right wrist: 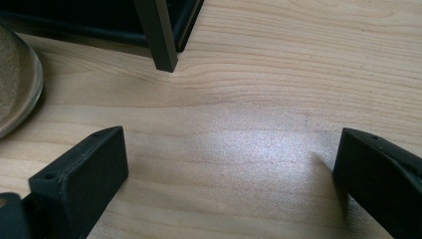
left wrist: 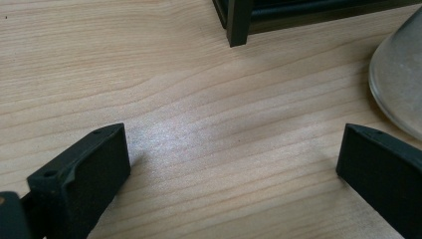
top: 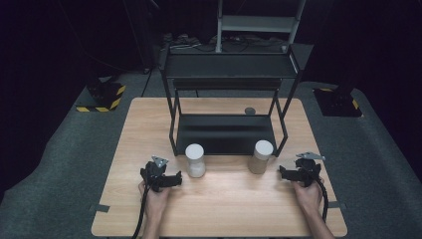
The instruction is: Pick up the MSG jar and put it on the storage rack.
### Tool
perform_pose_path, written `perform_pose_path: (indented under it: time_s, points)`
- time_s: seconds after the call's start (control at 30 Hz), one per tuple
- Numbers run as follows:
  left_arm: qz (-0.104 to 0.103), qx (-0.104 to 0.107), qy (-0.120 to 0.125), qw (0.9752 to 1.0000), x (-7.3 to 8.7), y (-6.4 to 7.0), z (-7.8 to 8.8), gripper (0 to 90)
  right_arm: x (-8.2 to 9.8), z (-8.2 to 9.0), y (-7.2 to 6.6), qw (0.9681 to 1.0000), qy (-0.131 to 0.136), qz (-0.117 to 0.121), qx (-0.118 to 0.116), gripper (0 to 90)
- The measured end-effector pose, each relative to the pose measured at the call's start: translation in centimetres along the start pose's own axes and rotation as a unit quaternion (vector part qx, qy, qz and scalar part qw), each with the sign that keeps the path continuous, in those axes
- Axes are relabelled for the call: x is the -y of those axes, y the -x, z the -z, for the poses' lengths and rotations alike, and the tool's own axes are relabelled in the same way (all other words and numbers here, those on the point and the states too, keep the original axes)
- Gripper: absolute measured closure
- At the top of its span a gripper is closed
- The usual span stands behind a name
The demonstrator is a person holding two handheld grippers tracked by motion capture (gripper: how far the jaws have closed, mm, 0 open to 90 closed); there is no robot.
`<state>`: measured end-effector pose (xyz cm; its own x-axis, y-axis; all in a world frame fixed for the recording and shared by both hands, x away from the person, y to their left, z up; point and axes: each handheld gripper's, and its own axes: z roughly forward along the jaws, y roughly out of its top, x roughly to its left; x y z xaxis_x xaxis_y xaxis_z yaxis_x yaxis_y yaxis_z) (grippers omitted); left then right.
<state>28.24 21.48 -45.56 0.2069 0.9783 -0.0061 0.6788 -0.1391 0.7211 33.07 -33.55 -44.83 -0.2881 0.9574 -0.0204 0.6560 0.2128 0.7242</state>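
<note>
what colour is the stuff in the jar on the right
Sandy tan, under a white lid; the right jar shows best in the high view, standing on the table before the black shelf.

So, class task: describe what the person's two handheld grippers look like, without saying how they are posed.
Both are black. The left gripper and right gripper each carry a grey three-cornered plate on top and trail a black cable. Their fingers are blocky, matt black, with small holes. The forearms are bare, no sleeves showing.
</note>
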Motion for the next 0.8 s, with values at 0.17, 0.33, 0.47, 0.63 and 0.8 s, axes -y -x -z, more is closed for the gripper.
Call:
perform_pose_path:
  time_s: [0.17,0.33,0.47,0.63,0.8]
  points:
    - [0.000,0.000,0.000,1.0000,0.0,0.0,0.0,0.5,0.0,0.0,0.0,1.0000,0.000,0.000,0.000,0.1]
    - [-0.001,0.001,0.000,1.0000,0.0,0.0,0.0,0.5,0.0,0.0,0.0,1.0000,0.000,0.000,0.000,0.1]
    - [-0.010,0.018,-0.009,0.9998,-0.2,-0.7,0.3,0.8,0.0,0.0,0.0,1.0000,0.000,0.000,0.000,0.1]
    - [-0.009,0.050,-0.010,0.9987,-0.4,-1.5,1.1,0.8,0.0,0.0,0.0,1.0000,0.000,0.000,0.000,0.1]
    - [-0.013,0.075,0.001,0.9971,-0.2,-1.8,1.9,1.2,0.0,0.0,0.0,1.0000,0.000,0.000,0.000,0.1]
